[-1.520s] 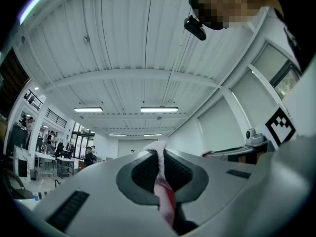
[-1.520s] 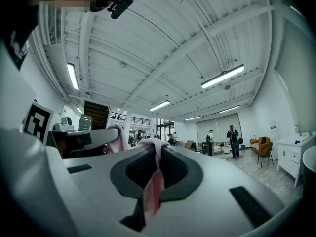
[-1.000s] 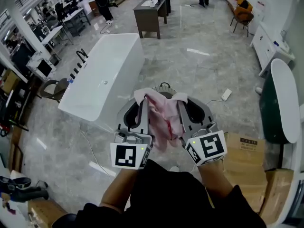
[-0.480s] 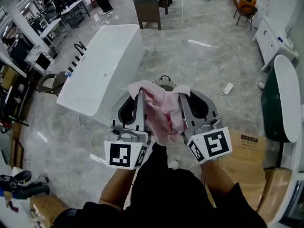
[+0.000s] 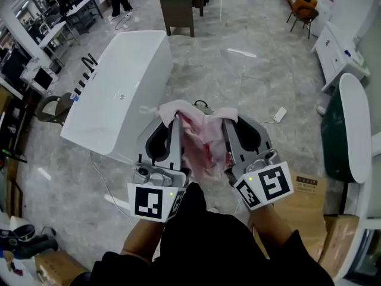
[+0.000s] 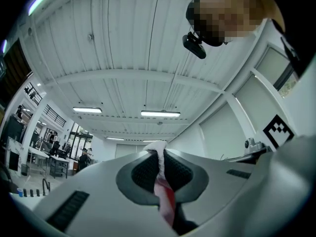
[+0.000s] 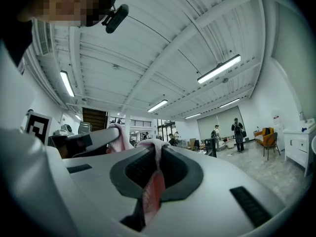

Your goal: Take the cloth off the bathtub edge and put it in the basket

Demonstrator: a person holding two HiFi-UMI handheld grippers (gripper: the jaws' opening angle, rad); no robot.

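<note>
Reaching forward side by side, two forearms hold two grippers level above the grey floor (image 5: 250, 76), marker cubes nearest the body. The left gripper (image 5: 177, 119) has its jaws closed tight on one corner of the single pink-and-white cloth (image 5: 202, 145). The right gripper (image 5: 229, 122) is clamped the same way on another corner. The cloth bunches and sags between them, clear of the floor and well off the one white rectangular bathtub (image 5: 119, 88), which stands ahead to the left.
</note>
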